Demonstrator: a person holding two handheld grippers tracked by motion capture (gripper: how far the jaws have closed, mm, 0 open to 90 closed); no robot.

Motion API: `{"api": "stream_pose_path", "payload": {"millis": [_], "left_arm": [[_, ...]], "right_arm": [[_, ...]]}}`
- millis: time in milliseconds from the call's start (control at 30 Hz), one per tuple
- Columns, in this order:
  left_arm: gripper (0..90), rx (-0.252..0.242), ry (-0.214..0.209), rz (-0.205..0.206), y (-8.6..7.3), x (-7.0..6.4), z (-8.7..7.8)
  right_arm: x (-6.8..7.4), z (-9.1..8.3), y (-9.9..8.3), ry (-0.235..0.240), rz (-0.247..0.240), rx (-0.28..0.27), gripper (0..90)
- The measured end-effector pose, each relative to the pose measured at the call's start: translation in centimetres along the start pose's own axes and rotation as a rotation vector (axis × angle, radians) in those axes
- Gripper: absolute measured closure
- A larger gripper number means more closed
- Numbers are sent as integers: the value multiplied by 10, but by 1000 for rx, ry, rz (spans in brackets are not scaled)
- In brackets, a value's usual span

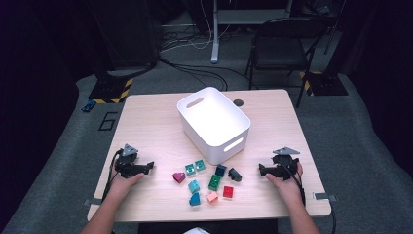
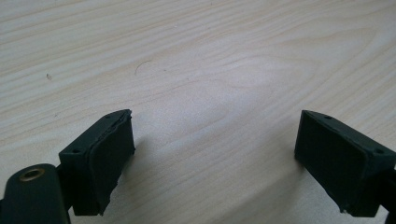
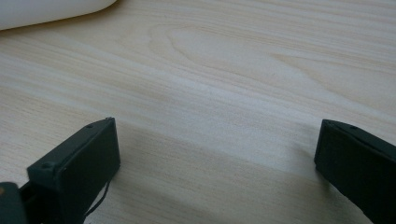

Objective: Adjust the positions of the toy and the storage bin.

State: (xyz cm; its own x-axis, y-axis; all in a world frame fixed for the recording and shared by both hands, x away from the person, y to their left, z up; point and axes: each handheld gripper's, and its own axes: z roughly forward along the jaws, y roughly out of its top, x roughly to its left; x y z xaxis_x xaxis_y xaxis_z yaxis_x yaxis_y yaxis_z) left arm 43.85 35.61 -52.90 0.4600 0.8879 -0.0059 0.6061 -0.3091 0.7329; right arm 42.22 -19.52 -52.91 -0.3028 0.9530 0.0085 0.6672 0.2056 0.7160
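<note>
Several small toy bricks lie in a loose cluster near the table's front middle: a magenta one (image 1: 178, 177), two teal ones (image 1: 190, 169), a green one (image 1: 214, 182), a red one (image 1: 228, 191), a salmon one (image 1: 212, 196) and a black one (image 1: 234, 174). Behind them a white bin (image 1: 214, 124) stands empty. My left gripper (image 1: 149, 166) rests left of the cluster and points toward it. In the left gripper view it (image 2: 215, 126) is open over bare wood. My right gripper (image 1: 262, 170) rests right of the cluster, open (image 3: 217, 135), nothing between its jaws.
The wooden table (image 1: 146, 122) has bare room to the left and right of the bin. A corner of the white bin (image 3: 46, 9) shows at the top left of the right gripper view. A black folding chair (image 1: 280, 48) and cables lie on the floor beyond the table.
</note>
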Motion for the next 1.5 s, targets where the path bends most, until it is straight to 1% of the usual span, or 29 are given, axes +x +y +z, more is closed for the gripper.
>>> {"api": "stream_pose_path", "payload": {"millis": [233,300,333,367,500,600,633,667,733,767,800,833,867,900,933,967,1000,1033,1067,1133,1167,1200,1233,1267,1300,1333,1400,1433,1500], "left_arm": [[125,1,-7,0,1,0,0],[126,-12,-5,5,0,0,1],[126,-10,-6,2,0,0,1],[126,-10,-6,2,0,0,1],[147,-7,-5,1,1,-1,1],[162,-4,-4,0,2,-2,0],[194,-8,-12,0,3,-3,0],[217,7,-18,-3,3,-4,-2],[253,6,-19,2,4,-4,-2],[262,1,-24,-3,4,-3,-1],[262,-7,-28,-14,4,-4,-1],[284,2,-42,-17,5,-3,-2],[319,12,-36,-12,7,-3,-2],[329,12,-36,-12,7,-3,-2],[329,17,-32,-20,8,-3,-2],[344,30,-40,-20,10,-2,-2],[363,31,-42,-33,12,-2,-2],[371,31,-42,-33,12,-2,-2],[372,33,-41,-21,15,-1,-3],[388,17,-52,-47,18,-1,-4],[390,28,-59,-46,21,0,-5],[390,26,-65,-48,24,-1,-5],[390,30,-72,-44,27,-1,-6],[393,25,-76,-53,29,-2,-7],[418,22,-92,-43,35,-4,-9],[427,25,-97,-39,37,-4,-11],[433,14,-92,-41,40,-6,-11],[444,4,-105,-57,44,-6,-13],[447,5,-105,-58,46,-7,-15]], "right_arm": [[0,0,0,-11,8,-7,7],[1,0,0,-14,14,-6,11],[1,-1,0,-13,10,-13,44],[1,-1,0,-13,10,-13,44],[4,-4,-2,-19,16,-42,160],[5,-5,-2,-17,16,-43,193],[5,-5,-2,-18,10,-44,222],[5,-5,-1,-19,11,-43,234],[5,-6,-1,-17,12,-44,247],[6,-6,0,-12,15,-42,289],[6,-6,0,-12,15,-42,289],[6,-6,0,-11,13,-42,316],[7,-7,1,-7,2,-33,356],[7,-7,1,-7,2,-33,356],[8,-8,2,-4,6,-27,381],[8,-9,3,-11,-8,-26,387],[9,-12,6,-9,-10,-31,390],[9,-12,6,-9,-10,-31,390],[10,-17,9,-5,-12,-38,388],[11,-19,10,-4,-11,-42,391],[12,-21,12,0,-6,-46,399],[14,-25,15,15,-7,-49,438],[14,-25,15,15,-7,-49,438],[15,-27,16,27,-9,-47,459],[17,-31,20,47,-15,-41,473],[19,-33,22,55,-20,-43,483],[22,-36,27,66,-25,-43,492],[24,-37,30,70,-32,-36,493],[27,-38,33,70,-35,-37,492]]}}
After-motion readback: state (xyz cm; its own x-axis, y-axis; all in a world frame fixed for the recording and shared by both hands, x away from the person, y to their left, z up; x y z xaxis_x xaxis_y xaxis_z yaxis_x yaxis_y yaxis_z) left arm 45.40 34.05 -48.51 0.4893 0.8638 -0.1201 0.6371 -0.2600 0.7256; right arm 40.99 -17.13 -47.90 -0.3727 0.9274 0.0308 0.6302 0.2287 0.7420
